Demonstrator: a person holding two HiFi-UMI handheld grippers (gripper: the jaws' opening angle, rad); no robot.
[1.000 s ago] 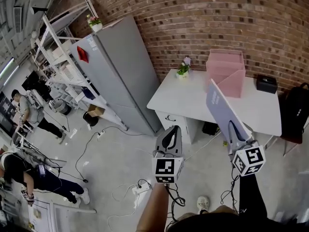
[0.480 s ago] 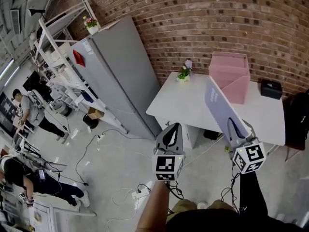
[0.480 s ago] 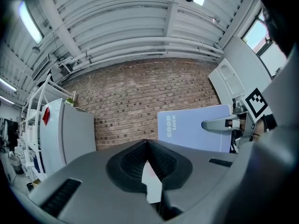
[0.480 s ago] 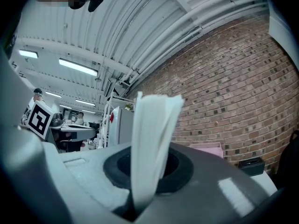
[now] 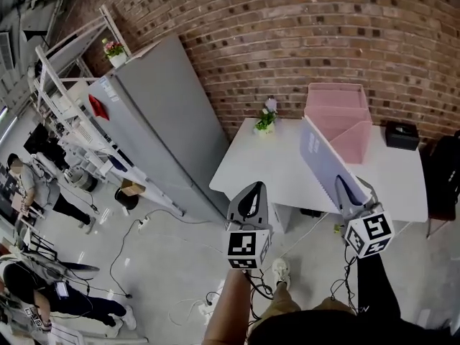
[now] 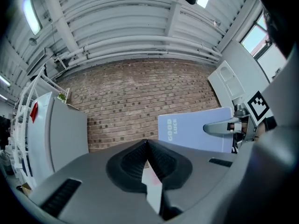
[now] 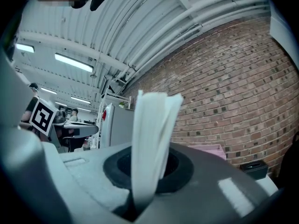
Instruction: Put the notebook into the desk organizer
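Note:
My right gripper (image 5: 343,187) is shut on the lower edge of a pale blue notebook (image 5: 322,158), which stands on edge over the front of the white desk (image 5: 267,165). In the right gripper view the notebook (image 7: 150,139) rises edge-on from between the jaws. The pink desk organizer (image 5: 338,115) stands at the back of the desk against the brick wall, beyond the notebook and apart from it. My left gripper (image 5: 251,192) is shut and holds nothing, level, short of the desk's front edge. The left gripper view has the notebook's cover (image 6: 191,129) to the right.
A small potted plant (image 5: 265,118) stands at the desk's back left and a black box (image 5: 401,134) at its back right. A tall grey cabinet (image 5: 154,131) stands left of the desk, with shelving behind it. Cables lie on the floor. People work at far left.
Both grippers have moved forward toward the desk, the right one carrying the notebook. The desk and the organizer now lie closer under the grippers.

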